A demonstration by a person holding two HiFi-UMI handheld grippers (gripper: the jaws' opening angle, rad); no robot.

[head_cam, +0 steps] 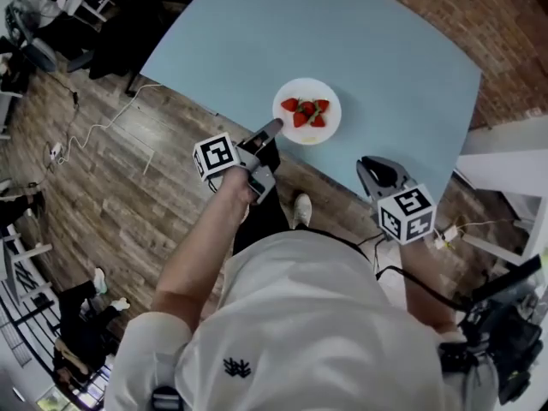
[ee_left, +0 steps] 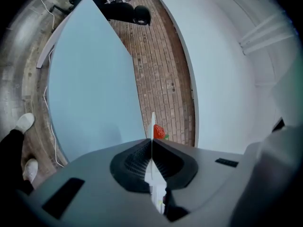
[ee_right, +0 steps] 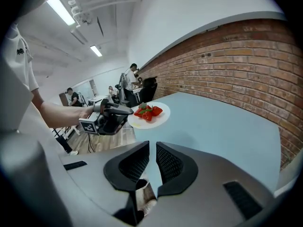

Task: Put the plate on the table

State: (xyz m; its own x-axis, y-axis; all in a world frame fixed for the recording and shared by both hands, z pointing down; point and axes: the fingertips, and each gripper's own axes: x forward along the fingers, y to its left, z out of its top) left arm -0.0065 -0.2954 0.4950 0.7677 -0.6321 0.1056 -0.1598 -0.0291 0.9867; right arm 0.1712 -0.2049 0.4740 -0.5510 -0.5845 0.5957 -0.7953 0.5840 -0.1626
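Plate (head_cam: 308, 90) rim is pinched between the 2 jaws of the left gripper (ee_left: 151, 150). The left gripper view shows the black pads pressed together on the thin white edge, which runs edge-on between them. A red strawberry (ee_left: 159, 132) shows just past the pads.

From the head view, this gripper reaches in from the near side and grips the plate at its near-left rim. Its marker cube (head_cam: 215, 156) sits just behind the jaws, at the end of the person's bare forearm. The round white plate carries a small cluster of strawberries (head_cam: 306, 112) at its middle. It lies level over the near edge of the light-blue table (head_cam: 385, 58). I cannot tell whether it rests on the tabletop or hangs just above it.

The right gripper (ee_right: 152, 162) has its 2 jaws a narrow gap apart with nothing between them; only tabletop shows through the gap. It hangs over the table's near edge, to the right of the plate and well apart from it, and its own marker cube (head_cam: 406, 214) faces the head camera.

Farther out, a brick wall (ee_right: 227, 70) borders the far side of the table. Wood-plank floor (head_cam: 111, 187) spreads to the left, with a white cable (head_cam: 103, 128) lying across it.
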